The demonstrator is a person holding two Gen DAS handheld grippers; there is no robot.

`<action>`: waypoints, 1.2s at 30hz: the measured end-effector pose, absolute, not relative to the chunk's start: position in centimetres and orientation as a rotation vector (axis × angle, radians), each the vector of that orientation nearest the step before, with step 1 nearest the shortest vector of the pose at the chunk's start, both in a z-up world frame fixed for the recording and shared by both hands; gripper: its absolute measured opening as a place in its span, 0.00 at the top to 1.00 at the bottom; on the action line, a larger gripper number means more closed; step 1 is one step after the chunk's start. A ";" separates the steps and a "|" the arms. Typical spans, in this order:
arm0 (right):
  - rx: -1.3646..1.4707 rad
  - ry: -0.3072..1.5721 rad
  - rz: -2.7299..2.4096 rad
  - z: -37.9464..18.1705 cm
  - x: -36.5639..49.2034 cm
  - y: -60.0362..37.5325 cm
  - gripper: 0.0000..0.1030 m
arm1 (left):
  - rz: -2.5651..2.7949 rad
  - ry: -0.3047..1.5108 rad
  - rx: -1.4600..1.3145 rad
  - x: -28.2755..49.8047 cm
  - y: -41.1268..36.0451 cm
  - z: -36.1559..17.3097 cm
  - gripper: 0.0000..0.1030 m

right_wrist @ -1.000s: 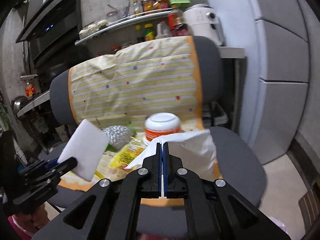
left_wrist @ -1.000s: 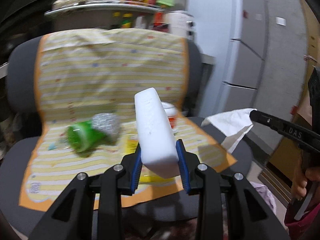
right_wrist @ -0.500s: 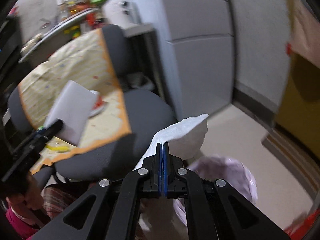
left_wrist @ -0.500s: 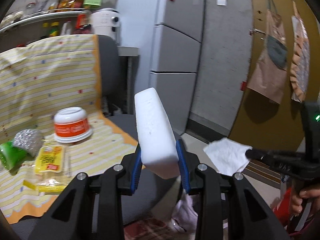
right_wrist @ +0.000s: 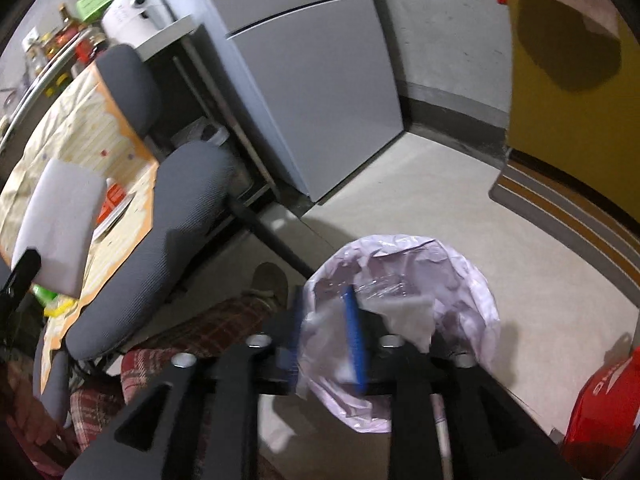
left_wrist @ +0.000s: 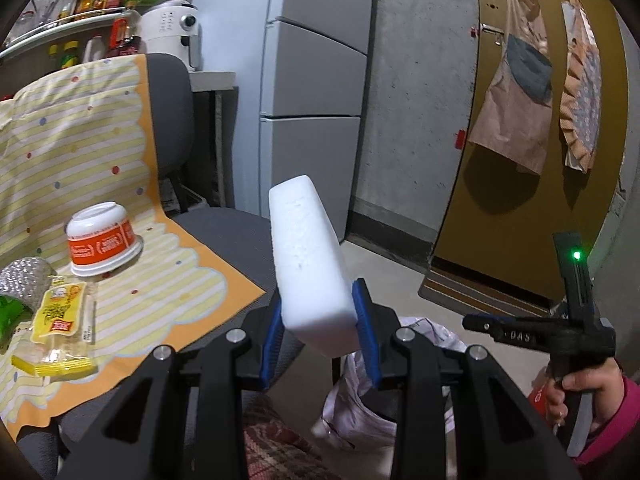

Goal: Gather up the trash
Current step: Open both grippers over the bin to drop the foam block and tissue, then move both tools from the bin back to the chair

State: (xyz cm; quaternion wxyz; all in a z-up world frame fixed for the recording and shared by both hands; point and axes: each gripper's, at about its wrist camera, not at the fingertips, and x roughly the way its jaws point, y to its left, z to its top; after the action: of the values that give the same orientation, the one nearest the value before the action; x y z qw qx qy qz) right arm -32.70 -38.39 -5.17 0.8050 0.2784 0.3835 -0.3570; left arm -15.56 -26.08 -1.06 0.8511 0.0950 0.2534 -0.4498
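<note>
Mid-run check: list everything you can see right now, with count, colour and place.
foam block: one, white, clamped in the left tool
tissue: one, white, inside the bin bag
bin bag: one, pale lilac, on the floor by the chair
bowl: one, white and orange, upside down on the mat
sachet: one, yellow, on the mat
foil ball: one, silver, on the mat
mat: one, yellow-striped, over the chair
chair: one, grey
left tool: gripping the foam block
right tool: jaws opening over the bin bag, nothing between them
</note>
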 end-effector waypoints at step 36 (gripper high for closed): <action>0.481 0.552 -0.780 3.5 -34.0 -38.3 0.68 | -1.039 0.568 0.397 -17.1 -32.3 -4.5 0.32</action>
State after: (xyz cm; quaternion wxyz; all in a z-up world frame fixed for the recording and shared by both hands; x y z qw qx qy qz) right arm -34.00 -38.30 3.49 0.8602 0.2292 0.2632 -0.3717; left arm -17.13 -32.29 -4.52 0.8114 0.1857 0.2658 -0.4863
